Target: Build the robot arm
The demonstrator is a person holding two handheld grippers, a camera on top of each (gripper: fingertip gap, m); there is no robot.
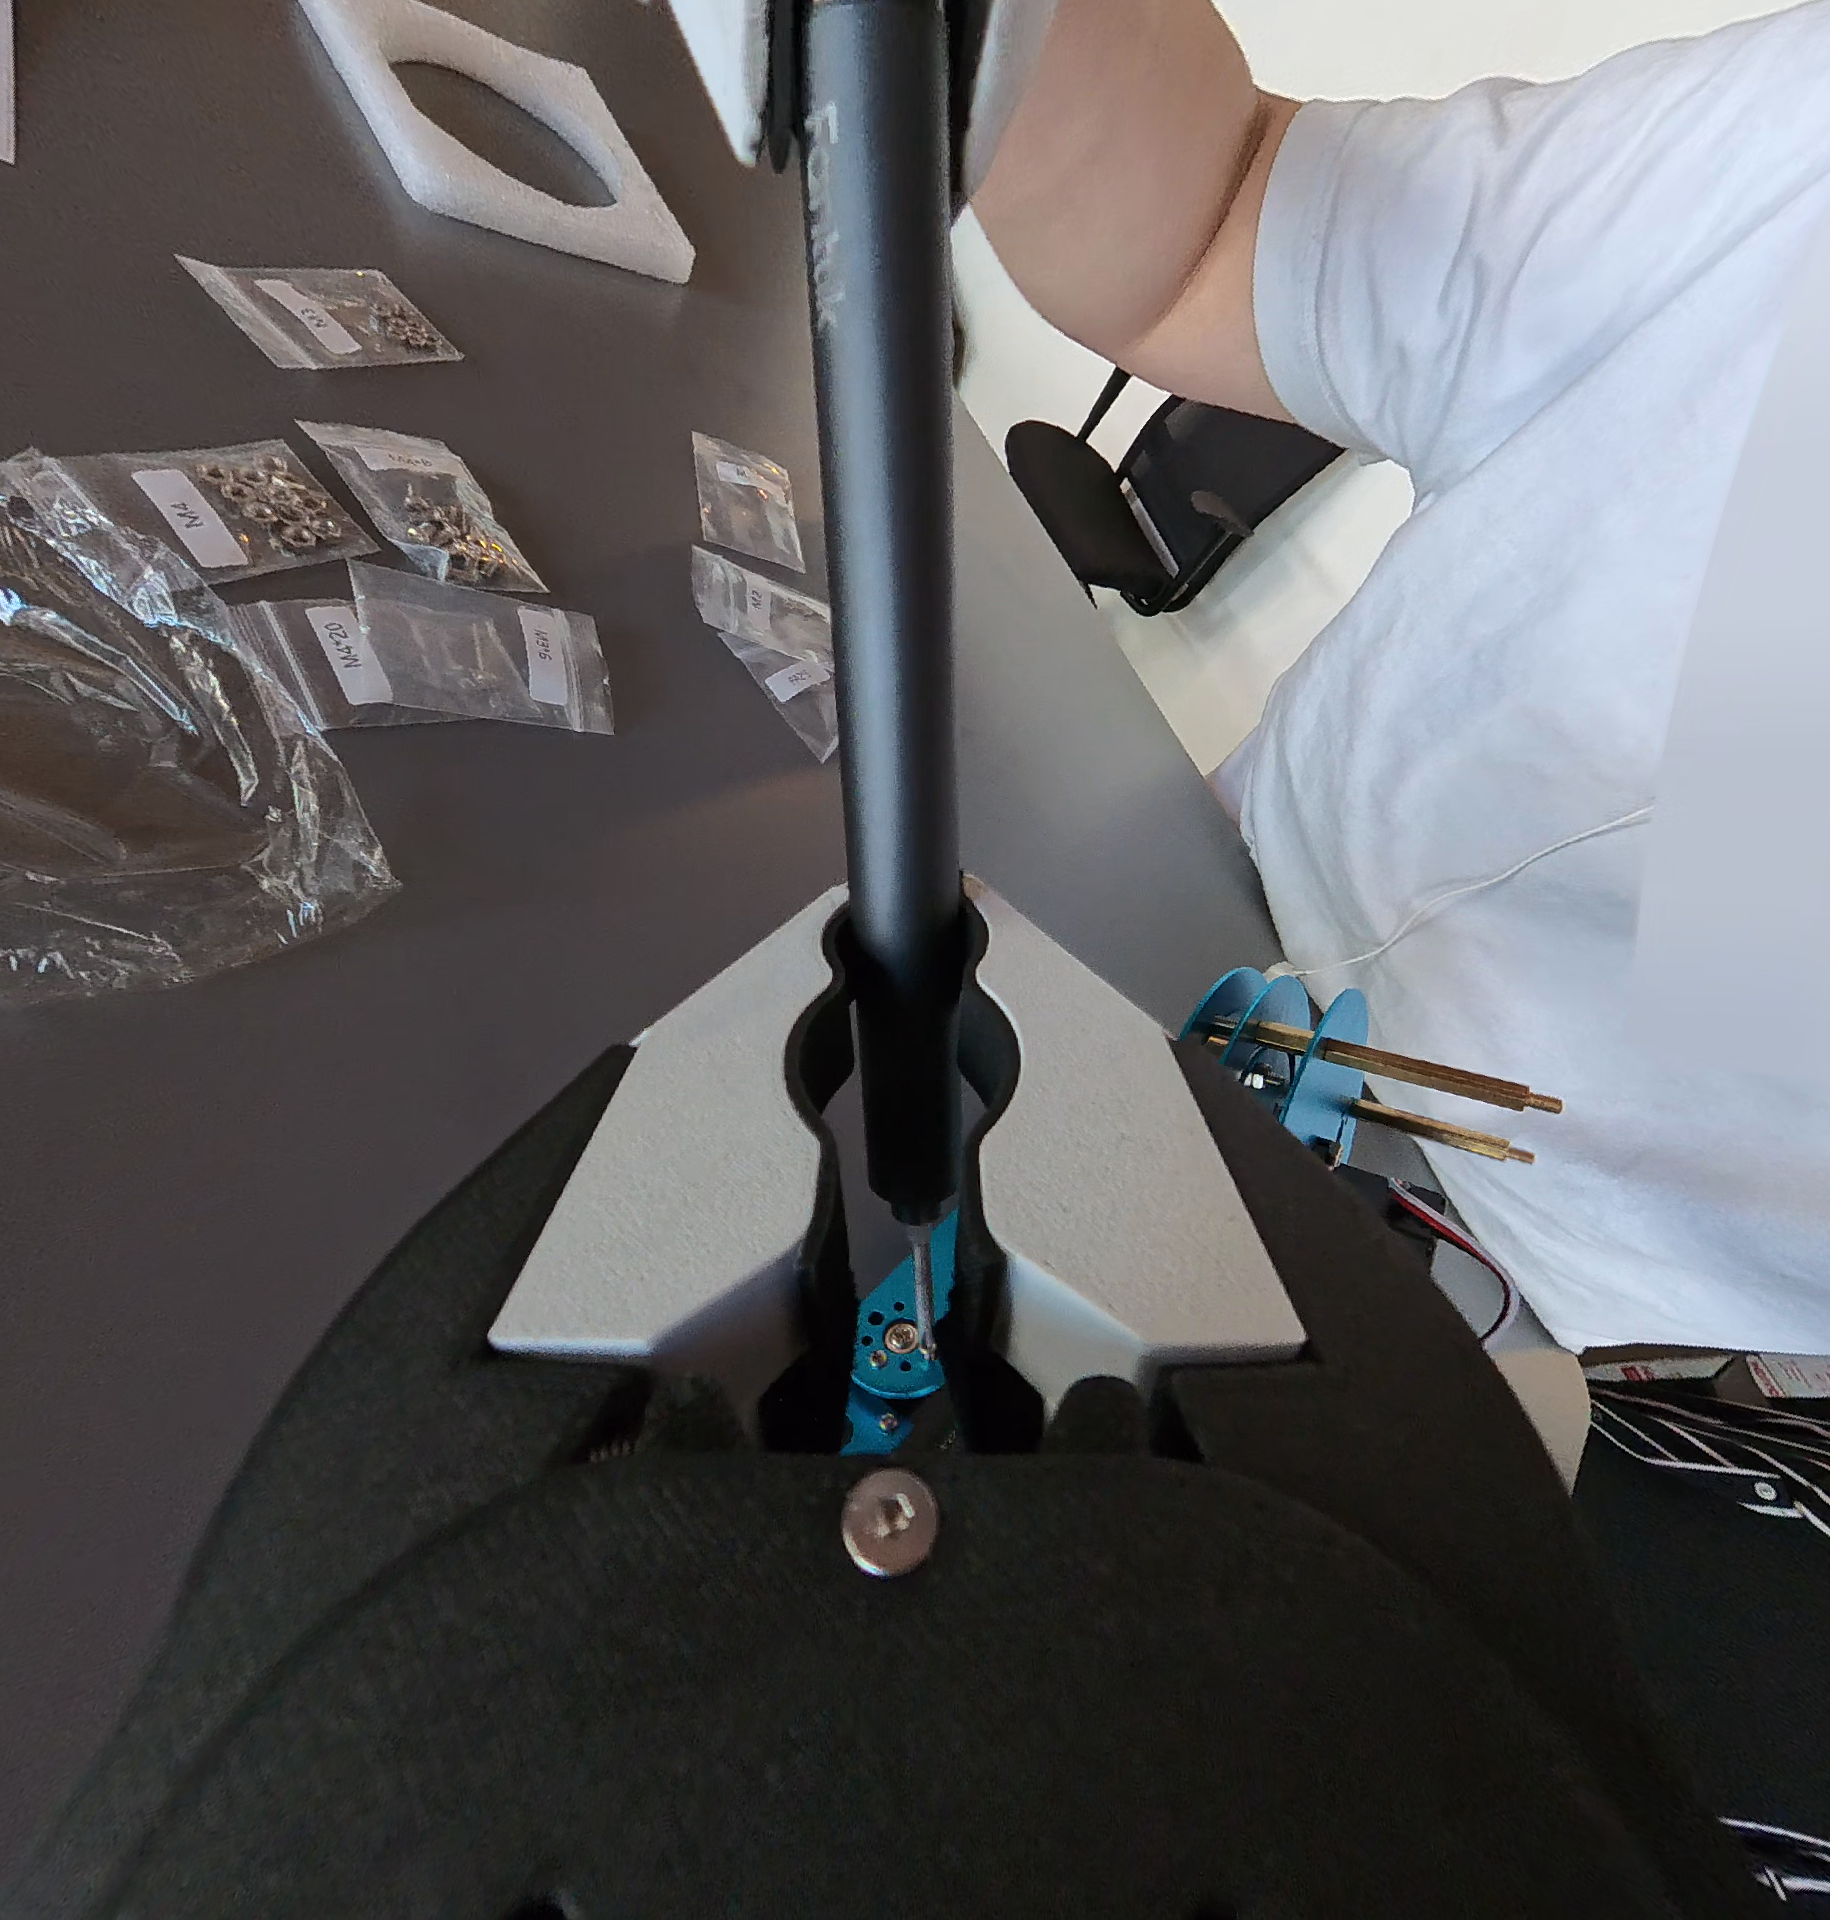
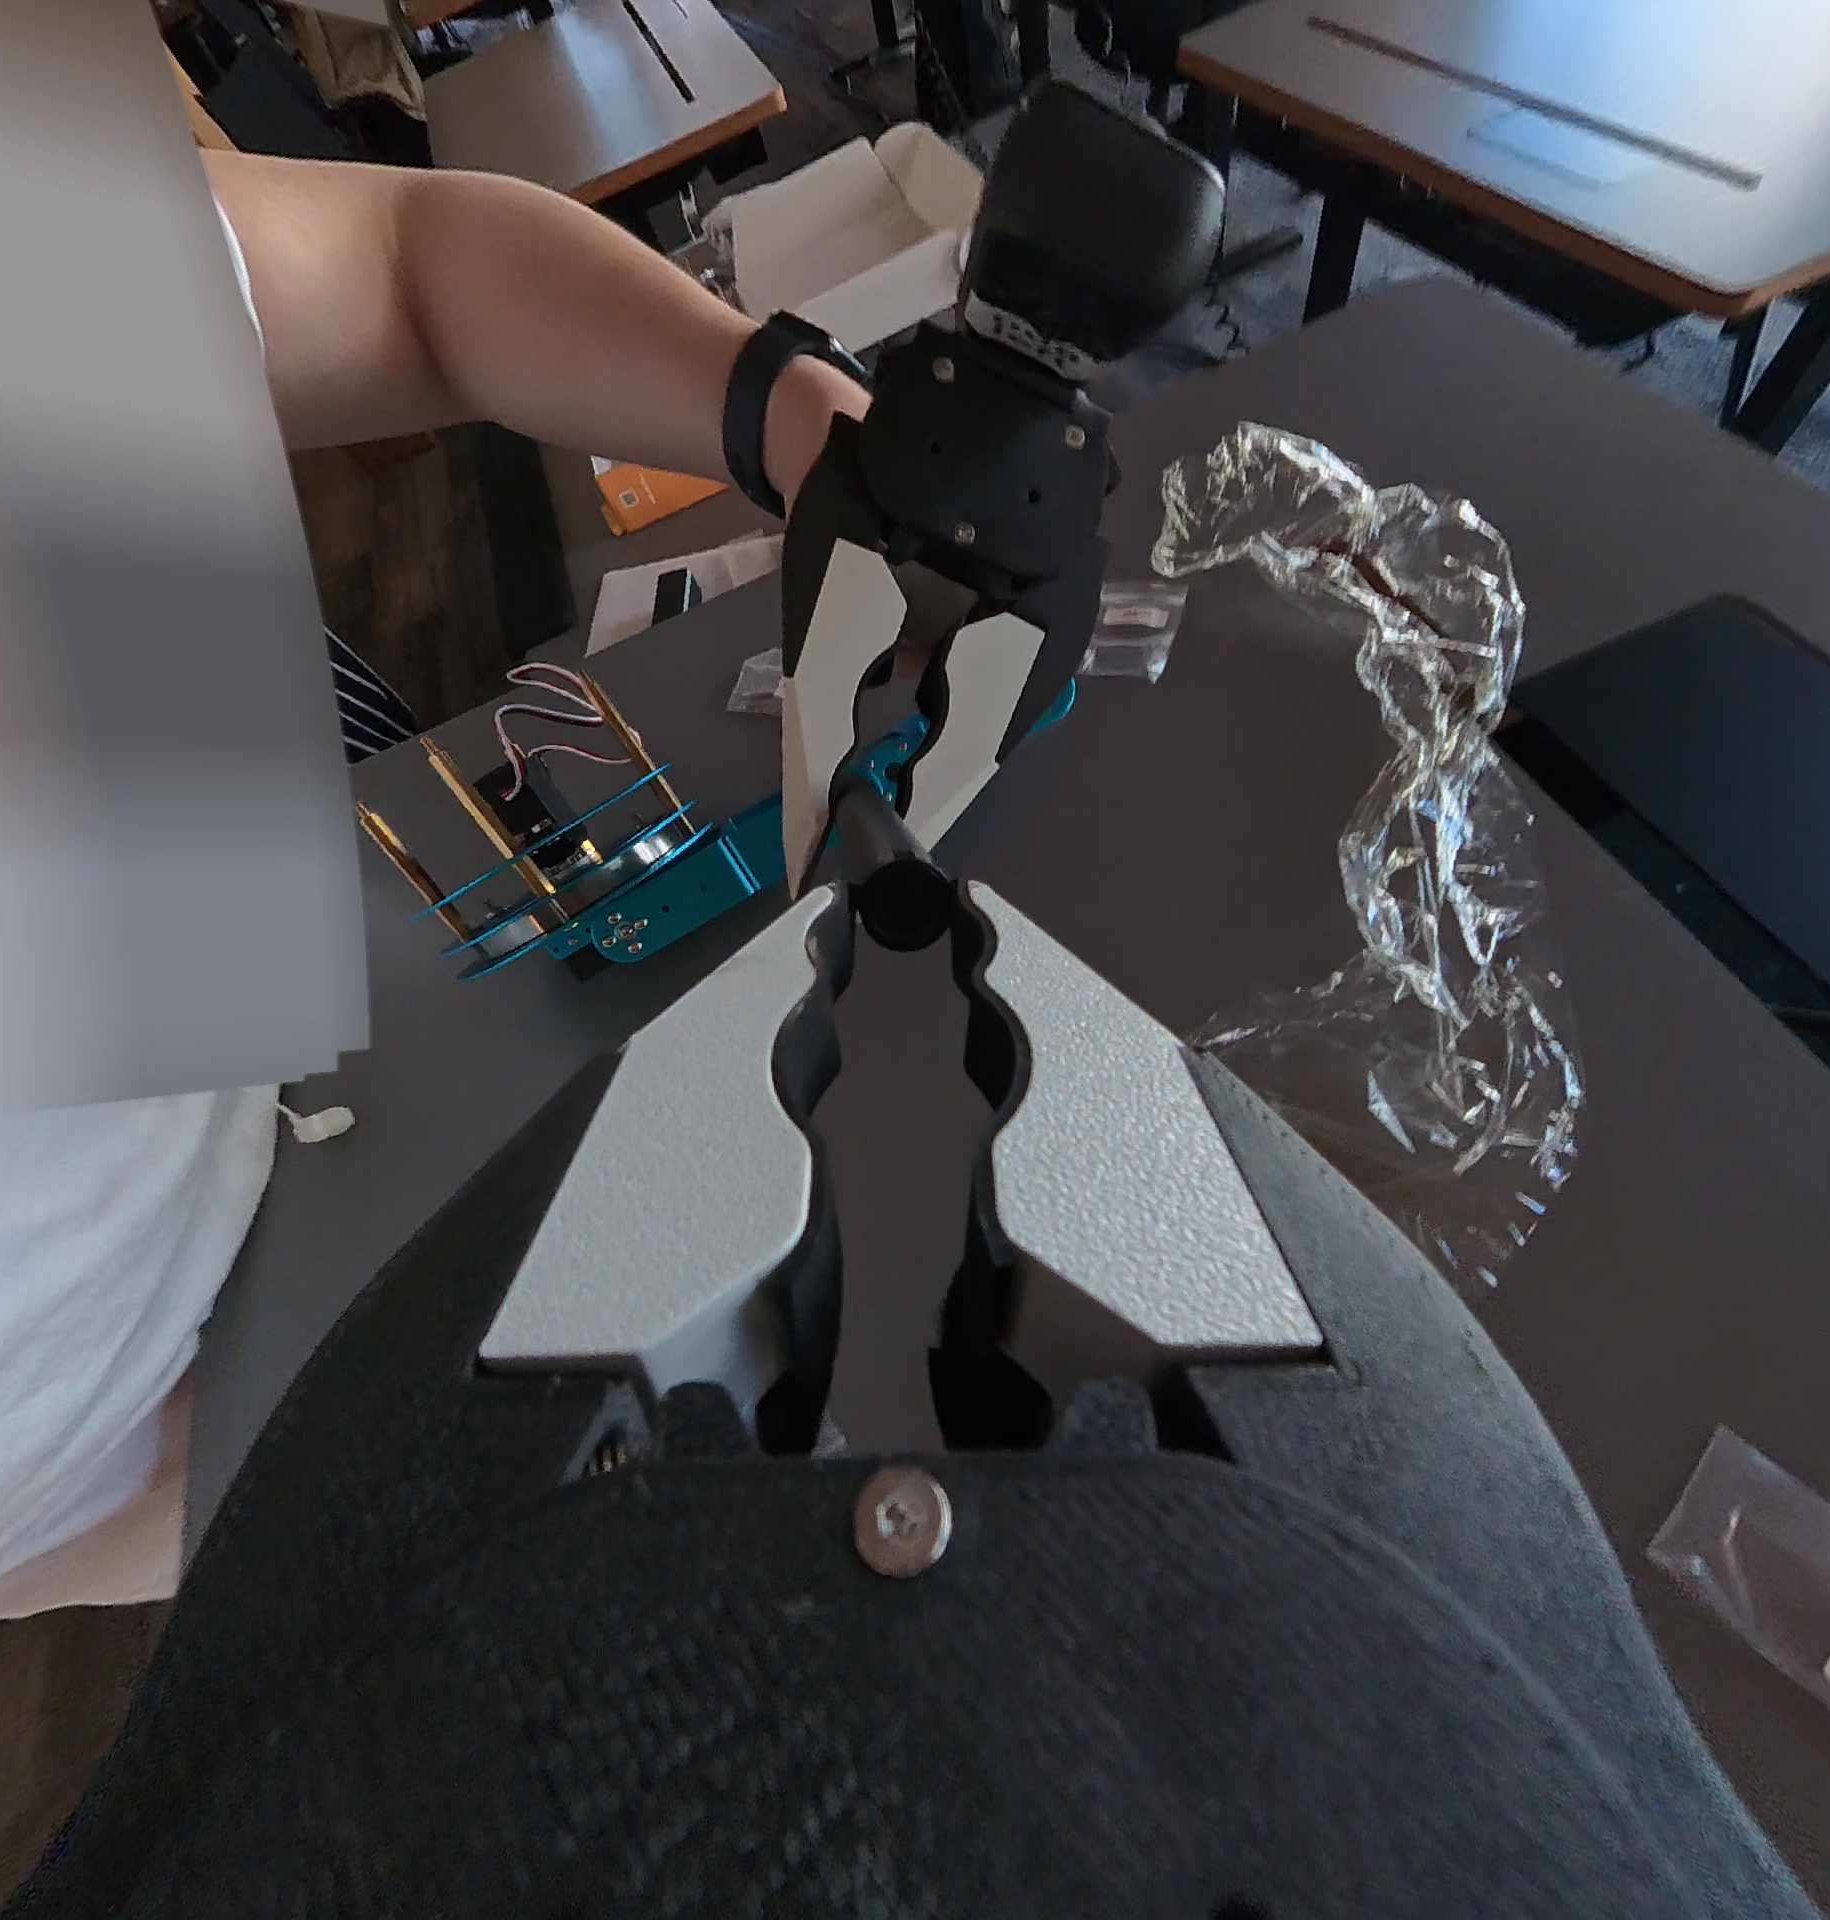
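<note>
Jaws of left gripper (image 1: 895, 1340) pinch blue bracket (image 1: 895, 1351) deep between fingers; we steady it above grey table (image 1: 578, 914) so screw face meets tool. Jaws of right gripper (image 2: 895, 914) pinch butt end of black screwdriver (image 1: 880, 623); shaft passes between left fingers, tip on small screw (image 1: 926, 1351) beside bracket hub. Blue-plate assembly with brass standoffs (image 2: 568, 862) rests near person's white shirt (image 1: 1513, 727). Hardware bags (image 1: 267, 509) lie well apart.
</note>
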